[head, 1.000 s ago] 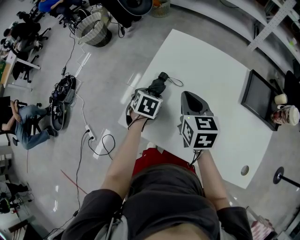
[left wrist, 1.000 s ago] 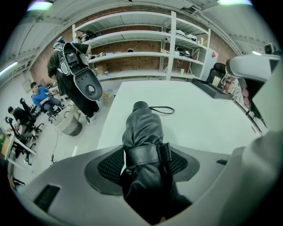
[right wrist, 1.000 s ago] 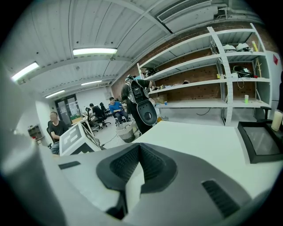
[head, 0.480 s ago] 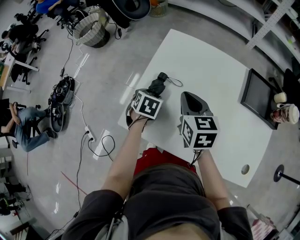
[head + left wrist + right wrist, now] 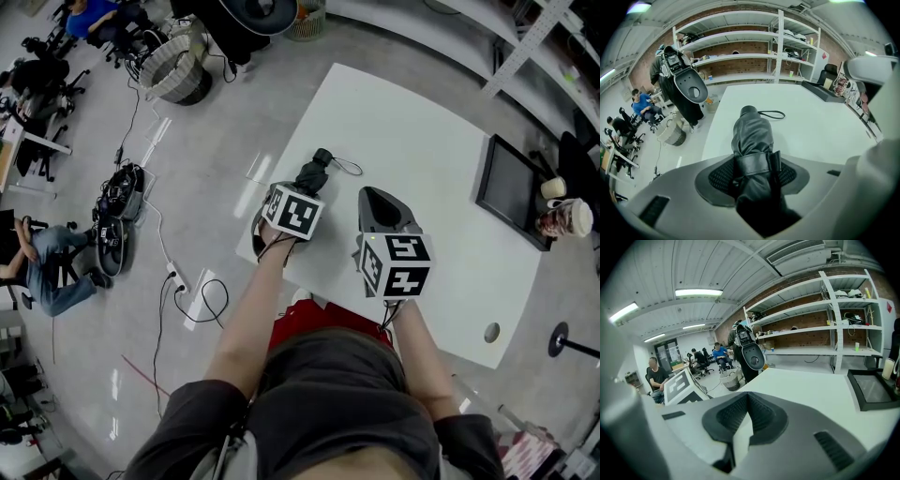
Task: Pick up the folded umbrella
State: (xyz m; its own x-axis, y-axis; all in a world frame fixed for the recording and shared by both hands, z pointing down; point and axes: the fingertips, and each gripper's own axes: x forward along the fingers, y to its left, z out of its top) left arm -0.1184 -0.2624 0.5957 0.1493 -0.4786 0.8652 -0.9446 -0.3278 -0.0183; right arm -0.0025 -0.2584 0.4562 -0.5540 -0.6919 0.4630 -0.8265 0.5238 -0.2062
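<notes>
**On table, near its left edge: grip closing on umbrella**

Your left gripper (image 5: pixel 754 172) had just been closing. Its jaws stood wide with the umbrella (image 5: pixel 752 138) between them, and both pads looked to meet the fabric at the strap (image 5: pixel 751 164). The umbrella lay flat on the table (image 5: pixel 412 122), not yet raised by my reading.

Your right gripper (image 5: pixel 743 420) hung just beside, jaws all but together, nothing in them.

Note on the step: the squeeze needed finishing before any lift. You needed to hold the strapped middle and rise straight up.

Left gripper view gave the pad contact and the wrist loop (image 5: pixel 771 114) off the far end. Head view hid those jaws under the marker cube (image 5: pixel 293 211), yet placed the umbrella by the edge.
</notes>
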